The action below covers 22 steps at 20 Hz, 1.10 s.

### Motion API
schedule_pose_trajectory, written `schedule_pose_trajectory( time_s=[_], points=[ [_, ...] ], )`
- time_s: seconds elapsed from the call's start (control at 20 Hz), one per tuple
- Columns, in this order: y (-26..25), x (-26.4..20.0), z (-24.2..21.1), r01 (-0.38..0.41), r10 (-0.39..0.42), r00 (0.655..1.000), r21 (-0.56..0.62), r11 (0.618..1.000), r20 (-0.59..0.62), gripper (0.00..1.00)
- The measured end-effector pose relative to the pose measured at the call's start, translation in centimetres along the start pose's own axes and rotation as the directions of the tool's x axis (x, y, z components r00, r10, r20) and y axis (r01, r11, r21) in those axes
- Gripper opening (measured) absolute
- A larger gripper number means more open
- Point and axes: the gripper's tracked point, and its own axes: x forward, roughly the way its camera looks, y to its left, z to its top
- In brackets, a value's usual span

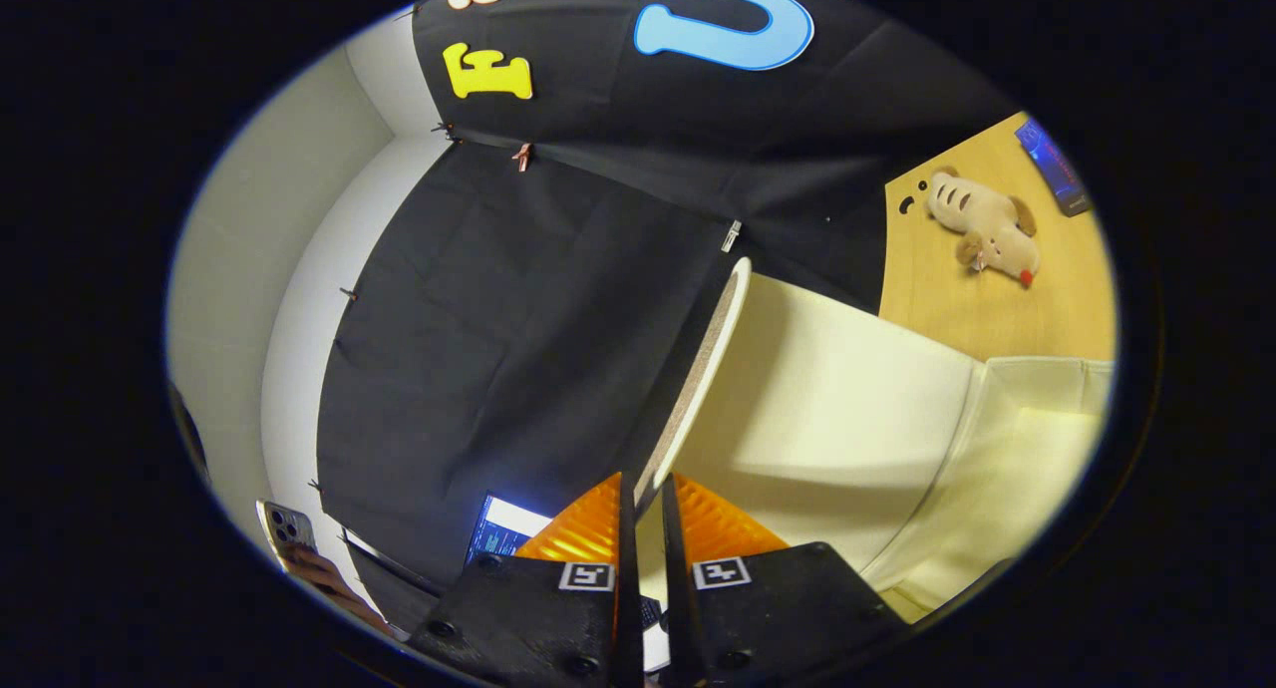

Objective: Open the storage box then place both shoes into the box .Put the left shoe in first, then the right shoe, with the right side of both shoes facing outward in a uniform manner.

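Gripper view, lid-opening step. The gripper (646, 528) has its two fingers drawn nearly together on the thin edge of the storage box lid (710, 361), which runs up and away from between the fingertips; both fingers appear to press on the lid's rim, one on each face. The lid stands raised and tilted, its pale inner face turned toward the cream storage box (1007, 469), whose fabric wall and open interior lie just beyond the fingers on the right-hand side of the lid. Neither shoe can be located from this view.

Judged from this pose, the box is partly to mostly open and the shoes are still to be placed. To finish the step well, swing the lid along the arc of its hinge rather than pulling straight, since the pinch is narrow and the rim could slip out sideways. Carry it past upright so that it rests open unaided, then part the fingers only once the lid bears no weight on them.

Background: a plush toy (982, 227) lies on a wooden table (997, 309) well beyond the box; a phone (287, 530) is held in a person's hand beside the fingers.
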Motion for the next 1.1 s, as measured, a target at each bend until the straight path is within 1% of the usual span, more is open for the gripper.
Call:
schedule_pose_trajectory(
  time_s=[0.05,0.1,0.25,0.35,0.45,0.55,0.7,0.85,1.0,1.1],
  points=[
    [0.1,0.6,-0.4,-0.002,0.002,1.0,-0.006,1.0,-0.01,0.15],
    [0.1,0.9,-0.5,0.001,-0.001,1.0,-0.014,1.0,-0.017,0.2],
    [-0.4,1.5,-1.0,0.02,-0.022,0.999,-0.037,0.999,-0.04,0.65],
    [-1.1,1.4,-1.2,0.061,-0.064,0.997,-0.067,0.996,-0.042,0.96],
    [-1.4,1.1,-1.2,0.099,-0.103,0.994,-0.105,0.99,-0.027,0.97],
    [-1.5,0.6,-1.3,0.11,-0.112,0.994,-0.123,0.986,-0.014,0.97],
    [-0.9,-1.5,-0.6,0.132,-0.13,0.991,-0.154,0.979,0.025,0.97],
    [-0.5,-4.7,0.0,0.171,-0.162,0.985,-0.195,0.966,0.063,0.97],
    [-0.7,-8.7,0.8,0.24,-0.219,0.969,-0.231,0.943,0.113,0.97],
    [-1.1,-11.7,1.4,0.298,-0.267,0.952,-0.245,0.923,0.152,0.97]
  ],
)
